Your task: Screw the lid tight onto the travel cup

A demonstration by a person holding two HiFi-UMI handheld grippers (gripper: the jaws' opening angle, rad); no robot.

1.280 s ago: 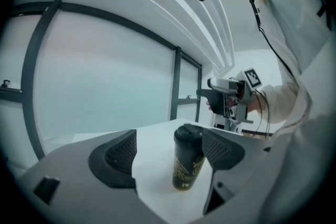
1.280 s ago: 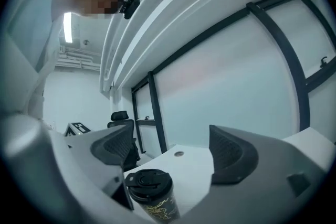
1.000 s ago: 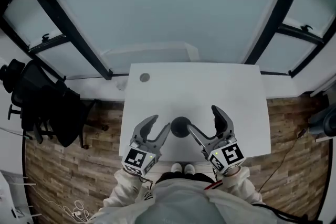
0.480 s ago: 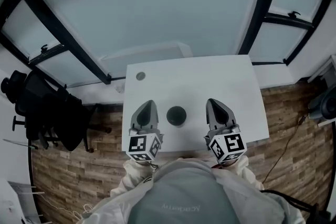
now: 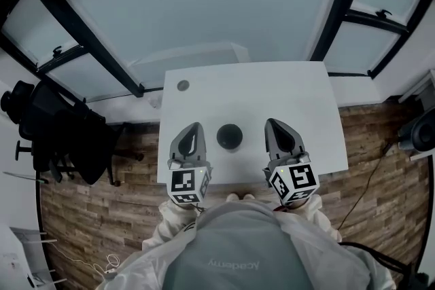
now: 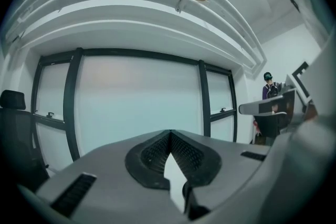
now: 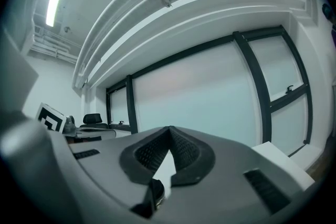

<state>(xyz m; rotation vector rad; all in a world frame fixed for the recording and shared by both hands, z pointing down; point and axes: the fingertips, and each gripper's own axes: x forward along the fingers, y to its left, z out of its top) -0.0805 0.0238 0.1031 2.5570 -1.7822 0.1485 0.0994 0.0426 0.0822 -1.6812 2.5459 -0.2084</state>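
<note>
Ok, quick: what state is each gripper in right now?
Left gripper: closed, holding nothing, clear of the travel cup.
Right gripper: closed, holding nothing, also clear of the cup.

A white table point(image 5: 285, 98) stands on wood flooring point(image 5: 102, 227), black chair point(image 5: 61, 139) at its left.

I see a smooth matt counter point(image 5: 285, 98) and a dark matt cup point(image 5: 230, 136). The floor point(image 5: 95, 214) is wood plank; the left gripper point(image 6: 170, 132) has ribbed pads point(image 6: 152, 153).
</note>
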